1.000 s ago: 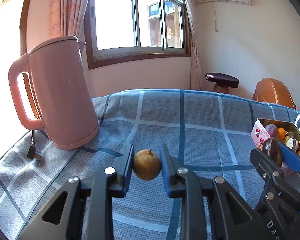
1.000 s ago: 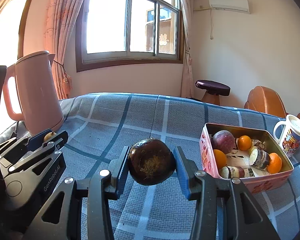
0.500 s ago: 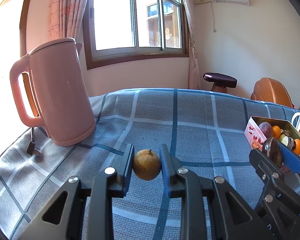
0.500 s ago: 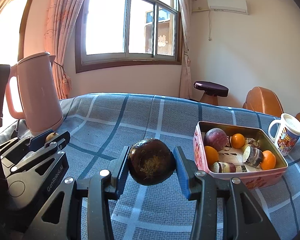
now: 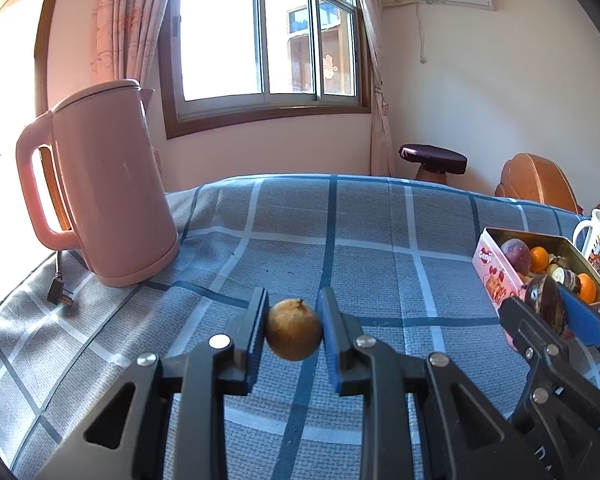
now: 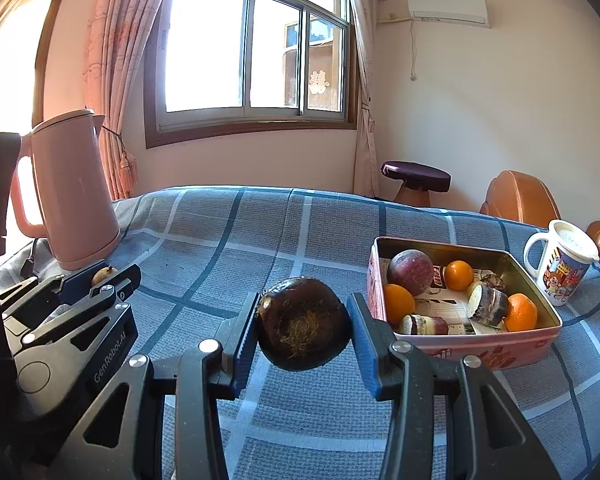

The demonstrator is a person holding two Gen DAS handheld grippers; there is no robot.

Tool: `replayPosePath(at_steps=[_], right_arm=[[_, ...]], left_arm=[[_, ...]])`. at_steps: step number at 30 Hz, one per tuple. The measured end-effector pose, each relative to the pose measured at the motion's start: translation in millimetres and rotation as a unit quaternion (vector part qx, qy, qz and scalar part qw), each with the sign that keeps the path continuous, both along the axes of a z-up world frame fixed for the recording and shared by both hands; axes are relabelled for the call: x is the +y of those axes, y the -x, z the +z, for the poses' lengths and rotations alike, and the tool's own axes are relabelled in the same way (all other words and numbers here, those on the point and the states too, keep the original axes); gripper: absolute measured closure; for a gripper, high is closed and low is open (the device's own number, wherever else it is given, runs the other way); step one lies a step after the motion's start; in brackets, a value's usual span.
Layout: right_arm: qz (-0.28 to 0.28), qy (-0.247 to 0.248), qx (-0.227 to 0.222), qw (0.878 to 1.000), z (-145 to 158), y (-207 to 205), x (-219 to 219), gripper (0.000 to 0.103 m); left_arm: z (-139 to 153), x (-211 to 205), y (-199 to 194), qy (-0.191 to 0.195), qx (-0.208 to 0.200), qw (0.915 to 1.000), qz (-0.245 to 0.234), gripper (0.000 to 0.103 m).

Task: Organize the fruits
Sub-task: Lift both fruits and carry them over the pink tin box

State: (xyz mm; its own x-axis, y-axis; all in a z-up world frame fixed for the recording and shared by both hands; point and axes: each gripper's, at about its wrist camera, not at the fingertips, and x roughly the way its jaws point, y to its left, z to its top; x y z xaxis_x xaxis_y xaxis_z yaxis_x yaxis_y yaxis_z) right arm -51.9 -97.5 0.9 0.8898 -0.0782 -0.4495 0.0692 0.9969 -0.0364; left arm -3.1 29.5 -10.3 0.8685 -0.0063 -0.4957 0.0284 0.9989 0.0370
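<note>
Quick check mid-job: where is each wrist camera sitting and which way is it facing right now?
Left wrist: behind the left hand-held gripper, facing the small tan fruit it grips; right hand-held gripper at right.
Right wrist: behind the right hand-held gripper, facing its dark round fruit; left hand-held gripper at left.
Shared: pink kettle, fruit tin, mug.

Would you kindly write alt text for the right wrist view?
The right gripper holds a dark round fruit above a blue checked tablecloth. To the right sits a pink tin with oranges and other fruit, then a mug; the left gripper, holding a small brown fruit, and a pink kettle are on the left.
</note>
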Motion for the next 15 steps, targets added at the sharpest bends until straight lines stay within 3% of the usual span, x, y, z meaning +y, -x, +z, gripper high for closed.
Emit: replayPosePath(at_steps=[15], right_arm=[[-0.014, 0.007, -0.004, 1.000, 2, 10, -25, 0.057]], left_arm=[[0, -24, 8, -0.002, 0.001, 0.9999, -0.014, 0.076]])
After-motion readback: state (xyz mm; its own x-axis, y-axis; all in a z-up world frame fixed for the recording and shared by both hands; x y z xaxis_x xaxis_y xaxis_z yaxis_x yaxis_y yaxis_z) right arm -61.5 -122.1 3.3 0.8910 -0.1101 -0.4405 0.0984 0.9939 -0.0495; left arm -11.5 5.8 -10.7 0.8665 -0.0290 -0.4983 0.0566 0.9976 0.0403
